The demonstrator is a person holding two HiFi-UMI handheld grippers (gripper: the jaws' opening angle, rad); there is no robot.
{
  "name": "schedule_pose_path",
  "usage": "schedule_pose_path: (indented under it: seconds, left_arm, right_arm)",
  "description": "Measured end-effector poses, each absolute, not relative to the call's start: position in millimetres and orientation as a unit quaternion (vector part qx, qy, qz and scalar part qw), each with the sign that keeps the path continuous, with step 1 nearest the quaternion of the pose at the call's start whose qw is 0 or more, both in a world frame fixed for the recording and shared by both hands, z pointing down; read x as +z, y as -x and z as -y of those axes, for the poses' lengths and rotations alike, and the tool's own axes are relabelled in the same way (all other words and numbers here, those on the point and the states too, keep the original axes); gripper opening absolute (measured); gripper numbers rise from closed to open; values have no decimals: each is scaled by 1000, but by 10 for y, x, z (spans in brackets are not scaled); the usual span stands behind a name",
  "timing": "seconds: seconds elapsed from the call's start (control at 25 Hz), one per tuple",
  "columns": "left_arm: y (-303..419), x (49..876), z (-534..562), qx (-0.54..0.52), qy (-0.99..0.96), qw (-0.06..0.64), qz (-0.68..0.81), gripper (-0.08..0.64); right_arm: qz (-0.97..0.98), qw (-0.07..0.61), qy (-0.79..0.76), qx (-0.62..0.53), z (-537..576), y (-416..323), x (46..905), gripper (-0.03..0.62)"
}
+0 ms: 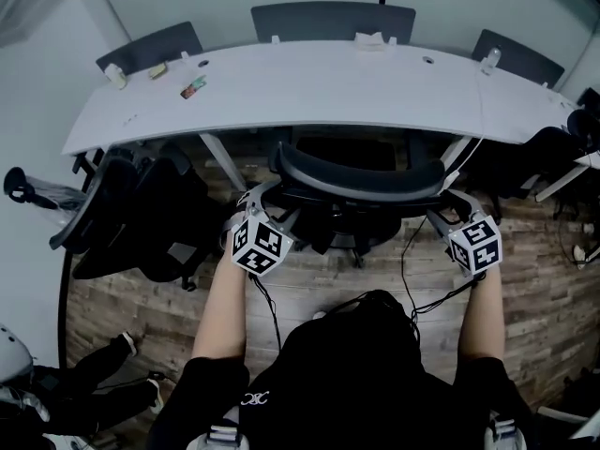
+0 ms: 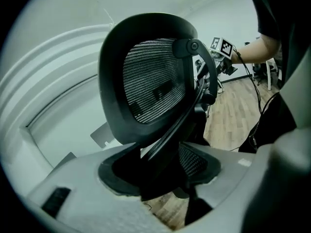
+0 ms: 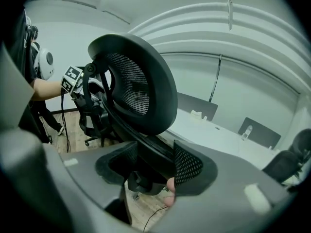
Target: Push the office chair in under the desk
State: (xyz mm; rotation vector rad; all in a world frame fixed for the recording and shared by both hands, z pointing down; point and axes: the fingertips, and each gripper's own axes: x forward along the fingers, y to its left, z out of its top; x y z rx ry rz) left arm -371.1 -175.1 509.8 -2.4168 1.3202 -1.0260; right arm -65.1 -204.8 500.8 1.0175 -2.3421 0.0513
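Observation:
A black mesh office chair (image 1: 356,184) stands before the long white desk (image 1: 309,87), its seat partly under the desk edge and its backrest toward me. My left gripper (image 1: 251,200) is at the backrest's left side. In the left gripper view its jaws (image 2: 160,171) are shut on the chair's back frame (image 2: 150,81). My right gripper (image 1: 442,216) is at the backrest's right side. In the right gripper view the chair's frame (image 3: 136,81) lies between the jaws (image 3: 146,171), against one pad with a little room at the other.
More black chairs stand at the left (image 1: 131,214) and at the right (image 1: 553,153). Grey chairs (image 1: 333,22) line the desk's far side. Small items (image 1: 194,87) lie on the desktop. Another person's legs (image 1: 94,373) show at bottom left on the wooden floor.

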Motion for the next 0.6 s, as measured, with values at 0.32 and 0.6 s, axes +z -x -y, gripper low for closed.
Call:
schedule_pose_path:
  seconds: [0.32, 0.6]
  left_arm:
    - [3737, 5097, 2068, -336, 824, 105, -445, 249]
    - [3696, 5078, 2438, -331, 830, 92, -440, 238]
  right_arm:
    - [869, 305, -389, 29, 2370, 665, 5019, 238]
    - [854, 273, -441, 35, 2757, 564, 5015, 255]
